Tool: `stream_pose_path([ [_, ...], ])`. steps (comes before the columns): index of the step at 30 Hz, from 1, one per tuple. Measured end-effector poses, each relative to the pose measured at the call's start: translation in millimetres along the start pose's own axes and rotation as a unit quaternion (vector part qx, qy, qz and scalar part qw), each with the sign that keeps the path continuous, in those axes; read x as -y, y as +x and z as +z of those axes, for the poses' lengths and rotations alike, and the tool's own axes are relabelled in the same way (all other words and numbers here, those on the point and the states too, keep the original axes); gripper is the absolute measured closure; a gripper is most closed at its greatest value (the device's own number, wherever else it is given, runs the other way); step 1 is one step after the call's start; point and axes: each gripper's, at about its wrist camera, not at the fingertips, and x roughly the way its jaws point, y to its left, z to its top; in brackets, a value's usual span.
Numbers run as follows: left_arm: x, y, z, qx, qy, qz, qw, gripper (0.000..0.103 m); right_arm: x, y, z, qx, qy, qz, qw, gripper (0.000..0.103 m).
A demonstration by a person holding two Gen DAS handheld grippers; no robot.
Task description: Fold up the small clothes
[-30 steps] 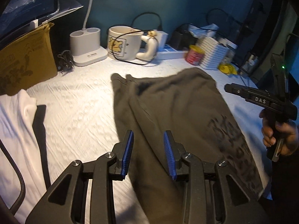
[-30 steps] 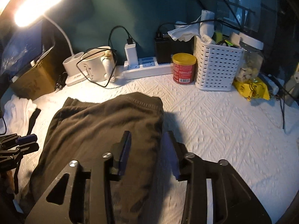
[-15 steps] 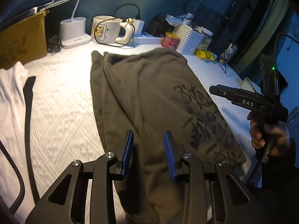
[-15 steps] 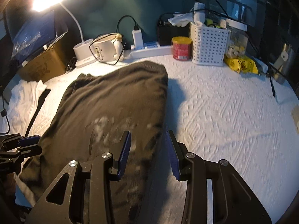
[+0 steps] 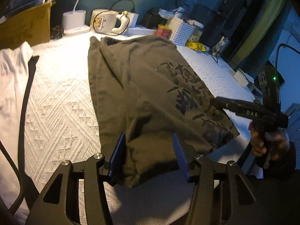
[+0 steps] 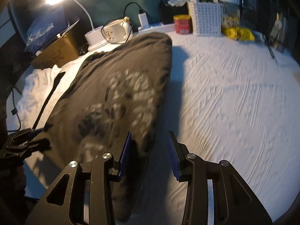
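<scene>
The left gripper [image 5: 149, 154] hovers at the near hem of a dark olive garment [image 5: 142, 86]; its blue pads have just been spreading apart and now stand moderately wide, with the bunched near-left corner of the cloth lying between them but not pinched. The right gripper [image 6: 149, 154] sits at the garment's near right edge, its jaws at a middling gap, the left pad over the fabric and the right pad over bare surface; nothing is clamped. In the left wrist view a hand [image 5: 270, 140] holds that right tool beside the printed lettering.

The garment lies lengthwise, already narrowed into a long strip, its far end reaching toward a white mug [image 5: 105, 21] and its printed part nearest the grippers. It rests on a white quilted cover [image 6: 225, 93] spread over the table. A white cloth [image 5: 13, 71] lies well to the garment's left; a lattice basket [image 6: 205, 17] and a red tin [image 6: 181, 25] stand beyond its far end.

This looks like the start of the crosswise fold. The next move likely calls for both grippers to close on the near corners, then lift and carry them toward the far end.
</scene>
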Motion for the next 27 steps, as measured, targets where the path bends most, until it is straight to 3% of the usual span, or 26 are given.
stream_pose_path([
  [1,1,0,-1,0.002,0.005,0.004,1.0,0.054,-1,-1,-3,-0.001,0.003,0.002,1.0,0.062],
  [3,2,0,-4,0.002,0.013,0.024,0.9996,0.081,0,-2,-8,-0.004,0.014,0.016,1.0,0.062],
  [4,1,-2,-4,0.004,0.013,0.026,0.9996,0.085,1,-2,-10,-0.006,0.019,0.023,1.0,0.062],
  [6,-1,-10,-5,0.014,0.008,0.017,0.9997,0.1,2,-1,-16,-0.012,0.027,0.027,0.999,0.062],
  [11,-1,-26,-6,0.041,0.005,0.017,0.999,0.102,-3,-5,-24,-0.012,0.024,0.028,0.999,0.062],
  [19,-1,-29,-12,0.033,0.005,0.016,0.9993,0.102,-10,-10,-33,-0.001,0.002,0.012,1.0,0.062],
  [20,-1,-27,-13,0.029,0.005,0.017,0.9994,0.102,-11,-10,-35,0.002,-0.002,0.014,1.0,0.068],
  [22,-4,-22,-16,0.019,0.003,0.017,0.9997,0.102,-13,-9,-37,0.001,-0.009,0.024,1.0,0.089],
  [27,3,-13,-20,0.005,0.009,0.009,0.9999,0.102,-12,-14,-39,0.011,-0.024,0.012,1.0,0.095],
])
